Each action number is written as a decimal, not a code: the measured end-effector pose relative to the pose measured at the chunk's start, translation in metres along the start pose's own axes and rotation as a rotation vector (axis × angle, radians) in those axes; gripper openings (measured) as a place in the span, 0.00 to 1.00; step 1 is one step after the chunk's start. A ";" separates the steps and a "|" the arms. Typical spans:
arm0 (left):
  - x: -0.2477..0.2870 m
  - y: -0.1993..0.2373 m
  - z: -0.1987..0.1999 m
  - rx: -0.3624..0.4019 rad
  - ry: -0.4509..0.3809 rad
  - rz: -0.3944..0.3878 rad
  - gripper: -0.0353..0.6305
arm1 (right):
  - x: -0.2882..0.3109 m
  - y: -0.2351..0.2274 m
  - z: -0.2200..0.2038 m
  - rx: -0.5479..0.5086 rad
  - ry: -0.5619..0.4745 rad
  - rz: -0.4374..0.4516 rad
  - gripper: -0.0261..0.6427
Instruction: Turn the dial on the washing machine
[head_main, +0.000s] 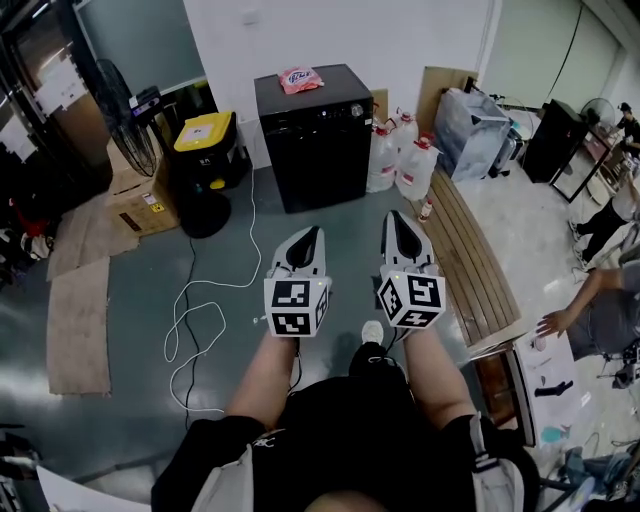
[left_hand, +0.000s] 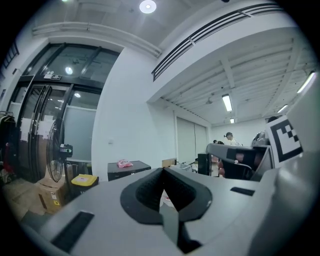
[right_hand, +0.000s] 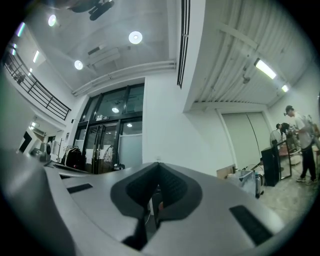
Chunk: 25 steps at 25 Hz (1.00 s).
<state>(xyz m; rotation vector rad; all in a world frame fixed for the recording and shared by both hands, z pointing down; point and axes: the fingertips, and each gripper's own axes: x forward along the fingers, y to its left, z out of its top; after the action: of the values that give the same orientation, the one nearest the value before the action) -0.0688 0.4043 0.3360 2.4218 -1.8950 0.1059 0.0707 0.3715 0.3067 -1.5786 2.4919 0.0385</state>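
Note:
The washing machine (head_main: 320, 150) is a black box against the white wall, well ahead of me, with a pink packet (head_main: 299, 79) on its lid. Its control strip runs along the top front edge, but the dial is too small to make out. My left gripper (head_main: 308, 236) and right gripper (head_main: 397, 222) hang side by side at waist height over the floor, short of the machine and both pointing toward it. Each has its jaws shut with nothing between them. The left gripper view shows its closed tips (left_hand: 162, 171) with the machine (left_hand: 127, 170) far behind. The right gripper (right_hand: 158, 165) faces the wall and glass doors.
A yellow-lidded bin (head_main: 205, 135), a cardboard box (head_main: 140, 200) and a standing fan (head_main: 125, 120) are left of the machine. Water jugs (head_main: 415, 165) and a wooden bench (head_main: 480, 260) are on its right. A white cable (head_main: 200, 320) loops over the floor. A person (head_main: 600, 300) leans in at the right.

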 end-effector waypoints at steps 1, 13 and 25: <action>0.009 0.000 0.001 0.004 -0.001 0.000 0.07 | 0.009 -0.006 -0.002 0.002 0.001 0.003 0.04; 0.180 0.006 0.018 0.011 0.018 0.033 0.07 | 0.155 -0.117 -0.025 0.038 0.034 0.024 0.04; 0.325 -0.006 0.019 -0.012 0.035 0.086 0.07 | 0.266 -0.214 -0.049 0.015 0.063 0.086 0.04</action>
<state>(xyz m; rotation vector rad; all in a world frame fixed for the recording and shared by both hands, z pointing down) 0.0157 0.0899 0.3474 2.3152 -1.9785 0.1401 0.1454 0.0357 0.3254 -1.4881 2.6011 -0.0178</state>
